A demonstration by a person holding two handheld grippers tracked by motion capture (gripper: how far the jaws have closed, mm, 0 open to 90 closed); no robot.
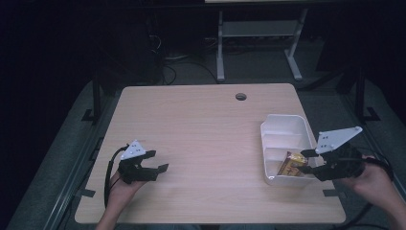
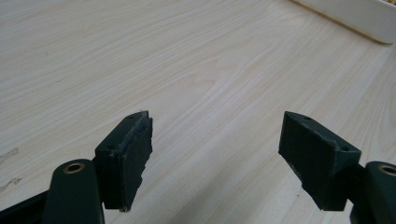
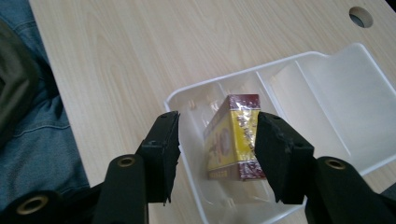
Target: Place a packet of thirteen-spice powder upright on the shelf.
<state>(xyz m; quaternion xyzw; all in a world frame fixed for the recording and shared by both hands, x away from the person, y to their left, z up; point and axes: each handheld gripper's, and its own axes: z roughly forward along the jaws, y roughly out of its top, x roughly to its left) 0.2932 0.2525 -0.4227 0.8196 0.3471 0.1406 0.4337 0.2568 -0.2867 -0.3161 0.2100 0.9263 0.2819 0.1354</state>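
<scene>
Holding: your right gripper (image 1: 309, 160) sits at the near right of the table (image 1: 201, 129), its jaws spread around a yellow and dark red box (image 1: 292, 164) without clamping it.
Right jaws: released; in the right gripper view one pad (image 3: 275, 149) is against or just beside the box's (image 3: 233, 137) foil-marked side, while the other pad stands clear of it, outside the tray wall.
Box: it stands on edge, slightly tilted, in the nearest compartment of the white divided tray (image 1: 282, 125).
Tray: it lies on the right part of the table, its near end toward you; the tray's (image 3: 327, 79) farther compartments lie beyond the box.
Left gripper: your left gripper (image 1: 155, 163) rests low over the near left of the table, well apart from the tray.
Left jaws: released and wide, with bare wood (image 2: 196, 79) between them.
Far edge: a round cable hole (image 1: 241, 97) sits in the tabletop.
</scene>
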